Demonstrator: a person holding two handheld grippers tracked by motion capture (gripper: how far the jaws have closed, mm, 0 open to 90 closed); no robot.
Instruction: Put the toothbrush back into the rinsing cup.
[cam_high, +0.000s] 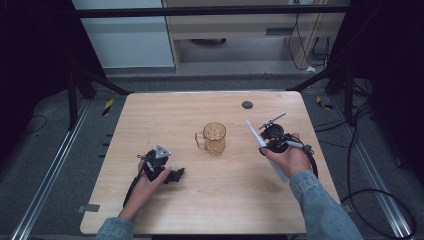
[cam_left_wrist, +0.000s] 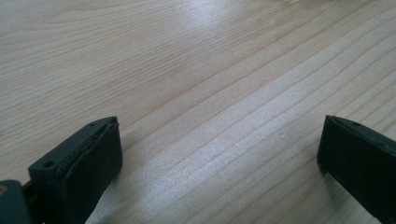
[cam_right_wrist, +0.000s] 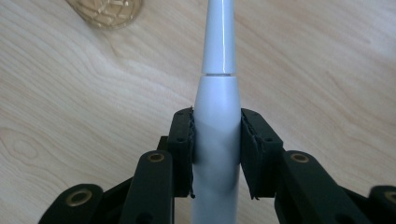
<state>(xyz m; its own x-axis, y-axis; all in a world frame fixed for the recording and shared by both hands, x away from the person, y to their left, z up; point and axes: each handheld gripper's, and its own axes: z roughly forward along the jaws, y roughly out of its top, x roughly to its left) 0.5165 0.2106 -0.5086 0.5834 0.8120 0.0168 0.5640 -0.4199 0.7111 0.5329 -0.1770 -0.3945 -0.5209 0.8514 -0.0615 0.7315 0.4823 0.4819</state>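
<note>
The right gripper (cam_right_wrist: 216, 154) pinches a white electric toothbrush (cam_right_wrist: 217, 116) near the table's (cam_high: 150, 115) right edge. The left gripper (cam_left_wrist: 219, 154) rests spread near the left edge; an amber glass mug (cam_high: 214, 138) stands mid-table.

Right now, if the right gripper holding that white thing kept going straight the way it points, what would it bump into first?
Probably the amber glass mug. The right gripper is shut on a white toothbrush-like handle whose tip aims just beside the mug on the light wooden table. Depth is unclear, so it might pass it and meet the tabletop.
</note>
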